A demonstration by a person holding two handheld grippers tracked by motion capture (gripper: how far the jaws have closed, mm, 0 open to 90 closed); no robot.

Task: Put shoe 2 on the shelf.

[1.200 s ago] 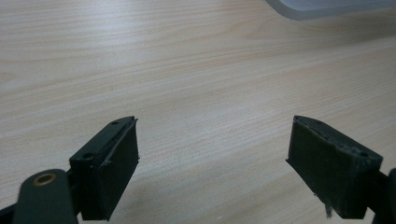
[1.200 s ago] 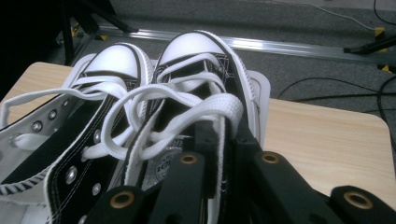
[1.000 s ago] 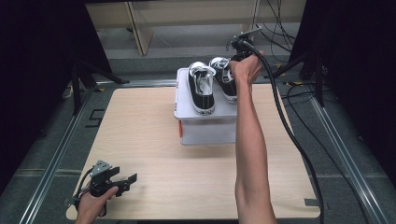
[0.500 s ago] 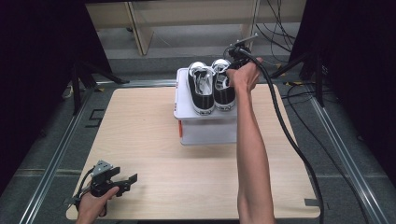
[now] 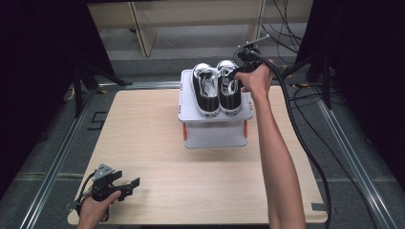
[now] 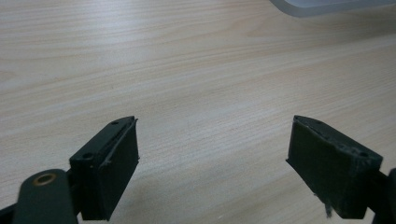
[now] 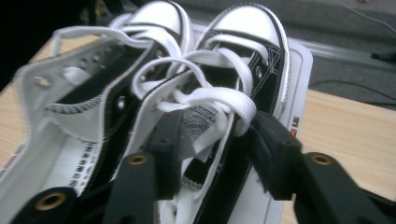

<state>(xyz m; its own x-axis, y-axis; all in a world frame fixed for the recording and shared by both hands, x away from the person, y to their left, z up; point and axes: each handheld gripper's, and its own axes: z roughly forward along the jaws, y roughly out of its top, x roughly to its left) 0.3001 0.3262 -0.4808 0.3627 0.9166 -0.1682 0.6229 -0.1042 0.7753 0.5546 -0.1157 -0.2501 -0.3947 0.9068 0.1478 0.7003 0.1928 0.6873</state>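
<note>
Two black-and-white lace-up sneakers stand side by side on a white box stand (image 5: 215, 136), toes pointing away: the left shoe (image 5: 205, 93) (image 7: 70, 107) and the right shoe (image 5: 229, 98) (image 7: 247, 28). My right gripper (image 5: 237, 74) (image 7: 217, 135) is at the right shoe's opening. Its jaws have just been opening: one is inside by the tongue and laces, the other outside the shoe's side wall, with the pads apart from it. My left gripper (image 5: 131, 183) (image 6: 215, 140) rests open on the wooden table (image 5: 143, 129) at the front left, nothing between its jaws.
The stand sits at the back middle of the table. A thick black cable (image 5: 296, 133) trails from the right gripper along the table's right side. Metal rails (image 5: 52, 162) run beside the table, and dark curtains hang on both sides.
The right hand moved the right shoe left until it stood close beside the left shoe. The right jaws went from shut on the shoe to apart. The left gripper stayed still.
</note>
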